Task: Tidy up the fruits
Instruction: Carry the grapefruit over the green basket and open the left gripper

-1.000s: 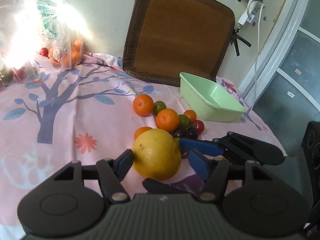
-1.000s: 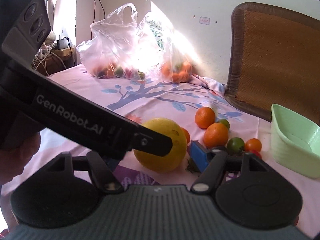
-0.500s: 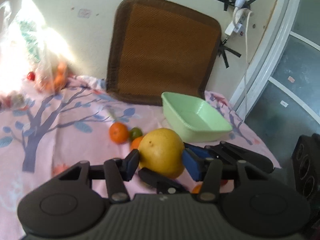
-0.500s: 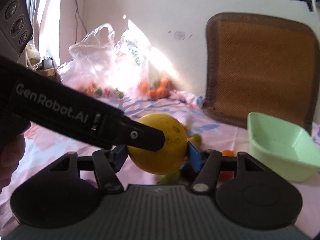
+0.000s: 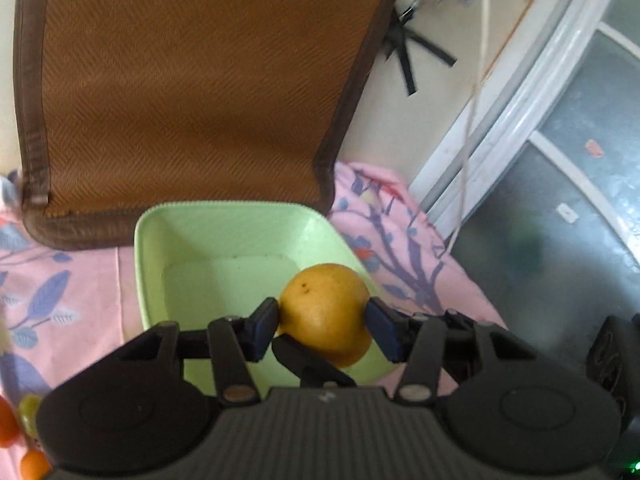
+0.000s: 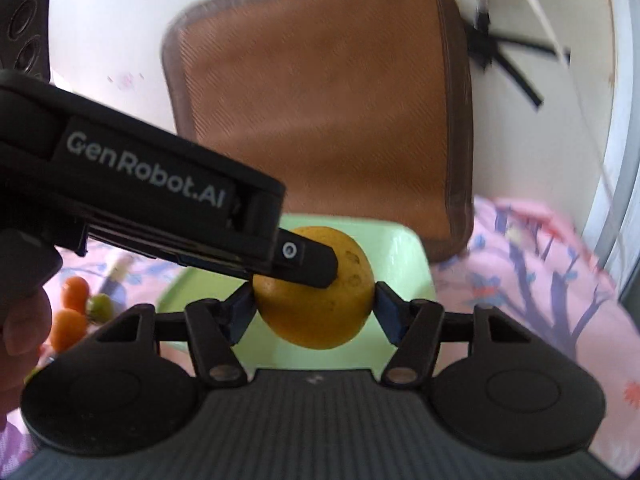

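Only the right wrist view shows small oranges [image 6: 68, 322]. Both grippers, left [image 5: 322, 330] and right [image 6: 314, 310], clamp one yellow grapefruit [image 5: 326, 312] above a green tub [image 5: 224, 240].

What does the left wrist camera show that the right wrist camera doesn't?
Only the left wrist view shows the basin's bare floor and the grey glass door to the right.

Only the right wrist view shows the left gripper's black body marked GenRobot.AI reaching across, and part of a hand at the left edge.

Both show the big yellow fruit pinched by both grippers over the green basin, the brown cushion against the wall, the pink cloth, and small orange and green fruits at the left.
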Action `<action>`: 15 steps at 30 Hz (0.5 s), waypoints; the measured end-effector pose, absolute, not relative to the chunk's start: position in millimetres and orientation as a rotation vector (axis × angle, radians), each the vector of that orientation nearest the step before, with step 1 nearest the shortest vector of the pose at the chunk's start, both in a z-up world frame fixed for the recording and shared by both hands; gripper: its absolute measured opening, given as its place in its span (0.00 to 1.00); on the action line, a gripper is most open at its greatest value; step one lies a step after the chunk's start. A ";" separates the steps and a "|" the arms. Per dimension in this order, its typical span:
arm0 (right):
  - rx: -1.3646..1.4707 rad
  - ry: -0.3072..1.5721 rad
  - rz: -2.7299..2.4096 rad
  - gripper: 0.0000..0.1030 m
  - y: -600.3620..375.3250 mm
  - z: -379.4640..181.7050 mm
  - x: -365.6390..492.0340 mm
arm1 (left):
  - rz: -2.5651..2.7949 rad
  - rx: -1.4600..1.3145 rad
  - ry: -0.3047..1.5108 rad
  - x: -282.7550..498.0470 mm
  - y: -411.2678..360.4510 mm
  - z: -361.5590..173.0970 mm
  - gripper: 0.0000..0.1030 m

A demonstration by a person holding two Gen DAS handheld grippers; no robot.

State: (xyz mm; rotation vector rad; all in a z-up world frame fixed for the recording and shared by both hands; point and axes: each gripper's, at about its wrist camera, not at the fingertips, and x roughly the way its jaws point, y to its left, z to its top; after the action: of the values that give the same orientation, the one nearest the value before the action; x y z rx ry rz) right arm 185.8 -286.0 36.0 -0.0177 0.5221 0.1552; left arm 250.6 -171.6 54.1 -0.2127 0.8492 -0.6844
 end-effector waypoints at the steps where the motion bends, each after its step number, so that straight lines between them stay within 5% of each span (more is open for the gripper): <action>1: -0.019 0.538 0.156 0.64 -287.0 31.8 187.1 | -0.676 -0.218 0.867 254.2 -172.8 49.8 0.48; 10: -0.010 0.504 0.146 0.65 -284.2 29.1 178.8 | -0.622 -0.227 0.897 249.0 -164.0 50.3 0.51; 15: 0.038 0.363 0.153 0.65 -284.9 50.3 111.3 | -0.679 -0.262 0.720 190.3 -99.6 95.6 0.57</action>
State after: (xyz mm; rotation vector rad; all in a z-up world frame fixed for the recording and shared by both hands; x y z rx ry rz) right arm 111.3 -284.9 50.3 0.0379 0.3634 0.1526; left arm 190.3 -99.6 95.6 -0.2619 0.7200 -0.6790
